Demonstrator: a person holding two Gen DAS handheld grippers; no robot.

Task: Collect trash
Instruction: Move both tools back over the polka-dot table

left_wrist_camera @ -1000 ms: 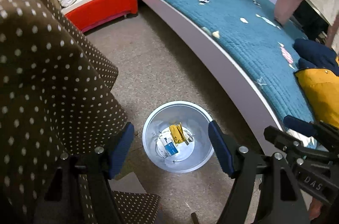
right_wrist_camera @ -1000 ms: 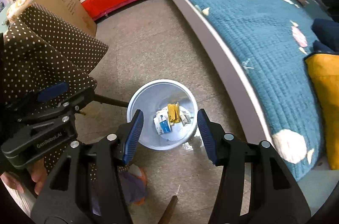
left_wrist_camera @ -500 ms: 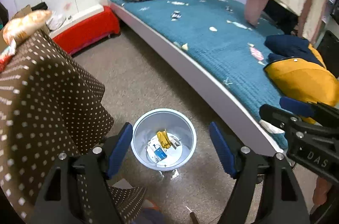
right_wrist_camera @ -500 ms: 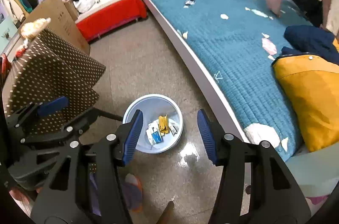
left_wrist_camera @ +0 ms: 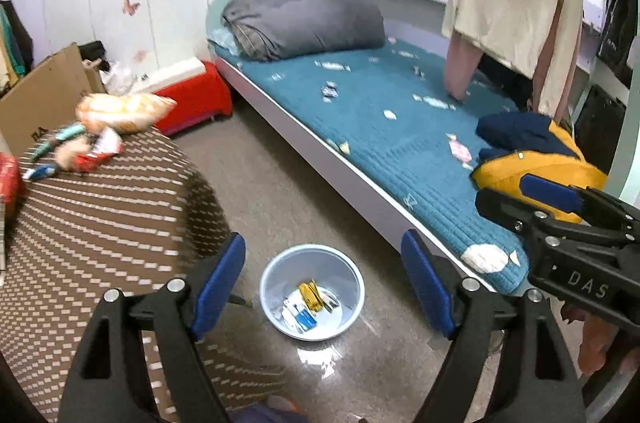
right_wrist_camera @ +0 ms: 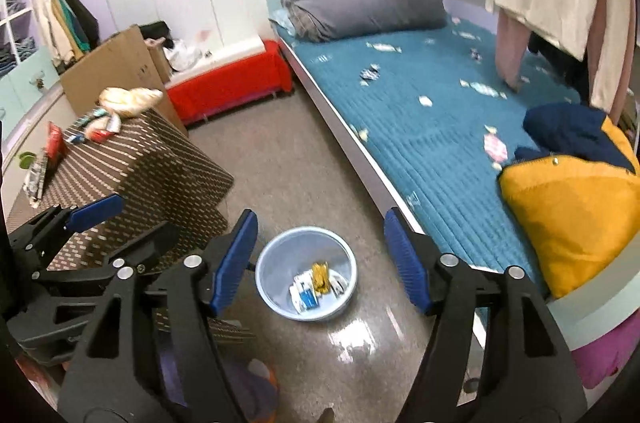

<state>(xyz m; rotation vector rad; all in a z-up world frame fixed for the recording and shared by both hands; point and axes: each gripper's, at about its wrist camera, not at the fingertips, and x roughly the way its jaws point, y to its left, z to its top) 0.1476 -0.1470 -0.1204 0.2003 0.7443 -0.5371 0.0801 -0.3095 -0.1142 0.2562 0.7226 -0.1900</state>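
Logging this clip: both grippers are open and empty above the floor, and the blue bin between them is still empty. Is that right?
Not quite. The bin is not empty: wrappers, one yellow and some blue and white, lie in its bottom, as both wrist views show. The rest holds: the left gripper and the right gripper are both open and hold nothing.

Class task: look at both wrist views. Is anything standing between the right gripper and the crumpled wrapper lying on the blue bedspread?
Nothing visible does. The right gripper is open over the bin, and the wrapper lies on bare bedspread past the white bed edge. Only open floor lies between.
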